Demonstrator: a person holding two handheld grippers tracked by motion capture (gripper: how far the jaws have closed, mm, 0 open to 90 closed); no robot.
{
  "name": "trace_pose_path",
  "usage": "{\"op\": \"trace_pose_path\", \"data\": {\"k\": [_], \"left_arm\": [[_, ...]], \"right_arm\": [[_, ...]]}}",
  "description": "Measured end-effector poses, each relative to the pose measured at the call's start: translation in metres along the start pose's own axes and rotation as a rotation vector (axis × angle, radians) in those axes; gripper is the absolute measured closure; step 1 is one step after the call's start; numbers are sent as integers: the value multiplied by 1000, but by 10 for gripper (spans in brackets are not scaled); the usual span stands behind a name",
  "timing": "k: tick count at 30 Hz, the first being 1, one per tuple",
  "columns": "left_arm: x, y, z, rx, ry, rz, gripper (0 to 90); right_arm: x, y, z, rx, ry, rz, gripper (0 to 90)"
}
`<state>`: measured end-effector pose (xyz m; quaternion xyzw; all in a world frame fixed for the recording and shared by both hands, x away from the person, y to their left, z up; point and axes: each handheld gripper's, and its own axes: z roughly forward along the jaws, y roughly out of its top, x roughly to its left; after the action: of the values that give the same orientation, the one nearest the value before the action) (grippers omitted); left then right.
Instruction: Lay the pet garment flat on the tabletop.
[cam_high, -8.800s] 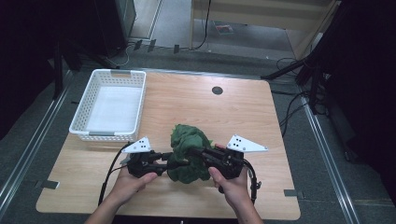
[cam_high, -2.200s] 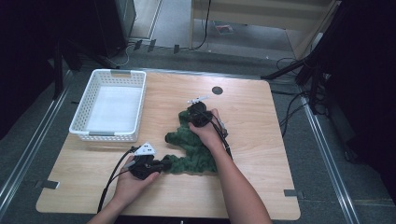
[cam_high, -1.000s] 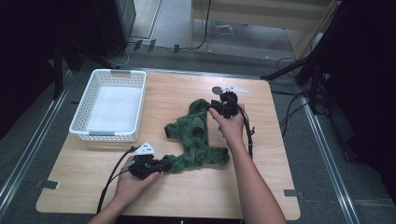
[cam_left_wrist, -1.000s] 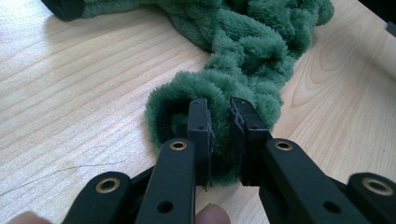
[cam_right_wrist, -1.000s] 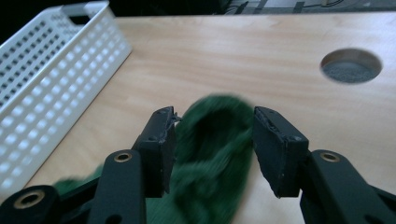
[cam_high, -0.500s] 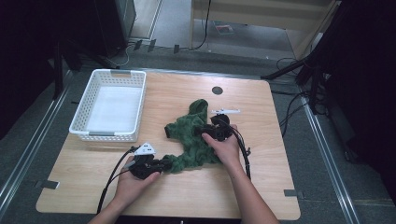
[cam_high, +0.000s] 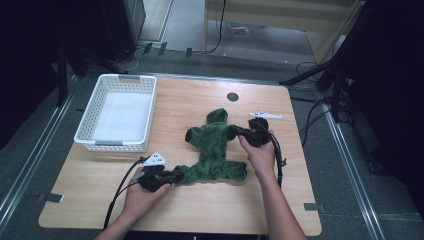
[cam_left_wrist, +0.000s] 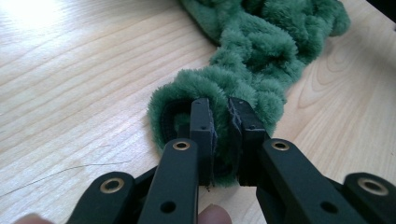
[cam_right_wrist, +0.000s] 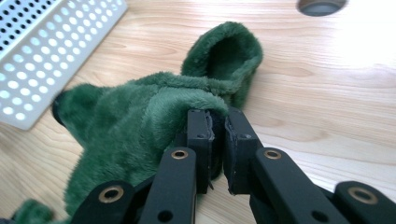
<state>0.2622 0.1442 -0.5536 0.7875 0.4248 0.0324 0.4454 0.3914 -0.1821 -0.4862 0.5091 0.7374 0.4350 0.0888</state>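
A green fleece garment (cam_high: 215, 147) lies spread on the wooden table (cam_high: 200, 210), a little toward the near and right side of its middle. It is small and plush, with short sleeve-like ends that point toward the far edge and to either side.

The left gripper (cam_high: 172, 176) sits near the near-left part of the table, held low in the person's left hand (cam_high: 142, 192). Its jaws are closed on the near-left end of the garment — in the left gripper view (cam_left_wrist: 220, 135) a fold of green pile is pinched between the two black pads, and the rest of the cloth runs away from them across the wood.

The right gripper (cam_high: 240, 132) is at the garment's right side, toward the right edge of the table, in the person's right hand (cam_high: 260, 152). Its jaws have just been closing, and in the right gripper view (cam_right_wrist: 217, 140) they stand nearly together with an edge of the fleece caught between the pads. An open cuff stands up just beyond them.

A white plastic basket (cam_high: 87, 135) stands at the far-left part of the table, well apart from the garment. A round dark hole (cam_high: 232, 96) is set in the wood near the far edge — beyond the garment's far end.
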Motion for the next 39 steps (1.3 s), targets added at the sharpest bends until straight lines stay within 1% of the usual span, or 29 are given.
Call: {"op": "trace_pose_path", "data": {"k": [2, 4, 6, 7, 9, 11, 13, 15, 16, 17, 19, 21, 22, 23, 24, 26, 27, 28, 29, 30, 31, 32, 34, 35, 37, 38, 39], "left_arm": [[0, 0, 0, 1, 2, -5, 825], [0, 0, 0, -1, 6, -7, 826], [0, 0, 0, -2, 8, -11, 834], [0, 0, 0, -2, 10, -12, 838], [0, 0, 0, -1, 10, -11, 846], [1, 0, 0, -1, 8, -11, 848], [1, 0, 0, -4, 5, -17, 847], [1, 0, 0, -3, 3, -17, 844], [1, 0, 0, -5, 3, -17, 841], [1, 0, 0, -10, -1, -13, 833], [0, -1, -1, -20, -11, 0, 807], [-1, -1, -3, -29, -21, 17, 763], [-1, 0, -3, -37, -27, 22, 727], [-1, 0, -4, -46, -30, 18, 710], [-1, 0, -5, -54, -34, 16, 698], [-2, 1, -6, -67, -43, 14, 664], [-2, 2, -6, -66, -47, 20, 661], [-3, 2, -6, -65, -43, 29, 659], [-5, 2, -6, -64, -44, 34, 658], [-6, 3, -6, -66, -43, 38, 656], [-7, 3, -5, -67, -43, 36, 656], [-8, 3, -5, -66, -41, 37, 656], [-8, 3, -4, -66, -36, 40, 658], [-8, 3, -3, -65, -29, 39, 659], [-8, 3, 0, -54, -19, 36, 671], [-9, 3, 1, -48, -12, 30, 683], [-9, 2, 2, -37, -6, 36, 710]], "right_arm": [[-5, -4, -1, 18, -1, -9, 832], [-8, -10, 3, 66, -45, -43, 831], [-13, -18, 9, 101, -85, -55, 833], [-17, -21, 11, 103, -109, -44, 835], [-26, -26, 12, 98, -122, -9, 836], [-31, -30, 13, 99, -154, -16, 835], [-32, -33, 15, 106, -159, -30, 826], [-31, -33, 15, 102, -165, -38, 767], [-31, -33, 13, 91, -156, -33, 742], [-31, -33, 11, 78, -144, -30, 691], [-29, -30, 6, 43, -143, -35, 557], [-23, -28, -2, 7, -139, -48, 497], [-19, -27, -7, -23, -133, -53, 485], [-13, -27, -13, -51, -124, -63, 481], [-8, -26, -19, -80, -129, -77, 479], [4, -24, -29, -115, -155, -98, 469], [9, -23, -35, -134, -174, -106, 463], [13, -23, -40, -151, -187, -102, 468], [17, -24, -45, -161, -185, -90, 472], [21, -27, -47, -162, -170, -75, 483], [25, -30, -48, -150, -140, -70, 503], [30, -35, -46, -122, -95, -77, 534], [41, -46, -37, -44, -14, -109, 561], [48, -52, -32, -9, 1, -126, 568], [59, -59, -18, 45, 1, -158, 568], [62, -61, -11, 65, 0, -169, 564], [65, -62, -3, 83, -18, -169, 561]]}}
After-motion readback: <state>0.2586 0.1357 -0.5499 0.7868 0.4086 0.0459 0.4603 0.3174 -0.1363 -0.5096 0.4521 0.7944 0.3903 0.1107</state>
